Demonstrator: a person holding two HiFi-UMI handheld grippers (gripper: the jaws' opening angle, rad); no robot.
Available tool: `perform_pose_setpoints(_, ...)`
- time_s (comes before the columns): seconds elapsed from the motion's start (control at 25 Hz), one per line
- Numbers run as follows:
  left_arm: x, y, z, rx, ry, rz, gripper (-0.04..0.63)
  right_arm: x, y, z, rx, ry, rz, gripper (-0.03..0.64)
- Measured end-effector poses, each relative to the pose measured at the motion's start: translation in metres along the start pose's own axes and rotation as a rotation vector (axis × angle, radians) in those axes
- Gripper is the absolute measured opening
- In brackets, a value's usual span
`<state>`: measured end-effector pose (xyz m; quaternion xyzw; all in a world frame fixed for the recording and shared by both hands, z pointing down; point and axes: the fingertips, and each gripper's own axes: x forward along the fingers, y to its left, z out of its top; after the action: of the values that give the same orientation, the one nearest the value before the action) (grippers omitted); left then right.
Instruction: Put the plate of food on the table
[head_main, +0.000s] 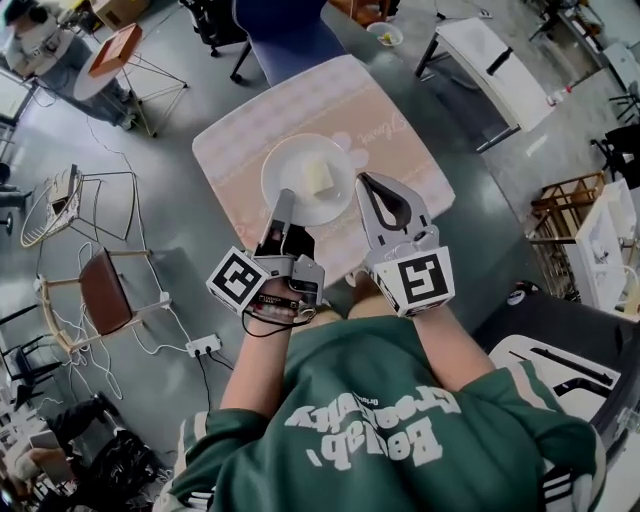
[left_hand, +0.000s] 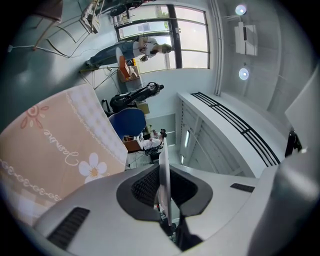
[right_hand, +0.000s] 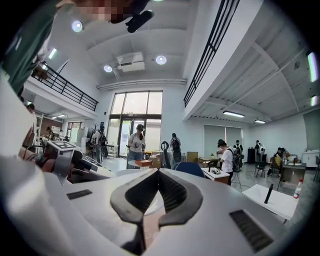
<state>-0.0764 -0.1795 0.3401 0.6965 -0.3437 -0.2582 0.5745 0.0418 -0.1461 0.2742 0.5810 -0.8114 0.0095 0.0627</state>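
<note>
Grips the white plate (head_main: 298, 165) by its near rim with the left gripper (head_main: 284, 200), jaws pressed shut on the thin edge, seen edge-on between the pads in the left gripper view. Sets the plate, with a pale yellow piece of food (head_main: 319, 178) near its middle, over the pink flowered cloth (head_main: 240, 140) of the bench (head_main: 425, 195), contact with the cloth not clear. Holds the right gripper (head_main: 364, 181) just beside the plate's right rim, jaws closed tip to tip on nothing, an oval gap left behind the tips
</note>
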Motion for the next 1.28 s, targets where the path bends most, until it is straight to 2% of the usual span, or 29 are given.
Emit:
perform_pose_setpoints(0.24,0.035,0.012,-0.002,0.006,-0.044,0.031,0.035,0.029,-0.031,-0.011,0.01,0.019,0.065,0.015)
perform_pose_setpoints(0.68,0.072,0.058,0.007,-0.029,-0.118,0.099,0.035,0.077,-0.068,-0.048,0.064,0.064,0.164,0.015)
perform_pose_setpoints(1.28,0.109,0.127,0.011,-0.053,-0.143,0.186,0.035,0.124,-0.089,-0.105,0.151,0.134,0.194,0.015)
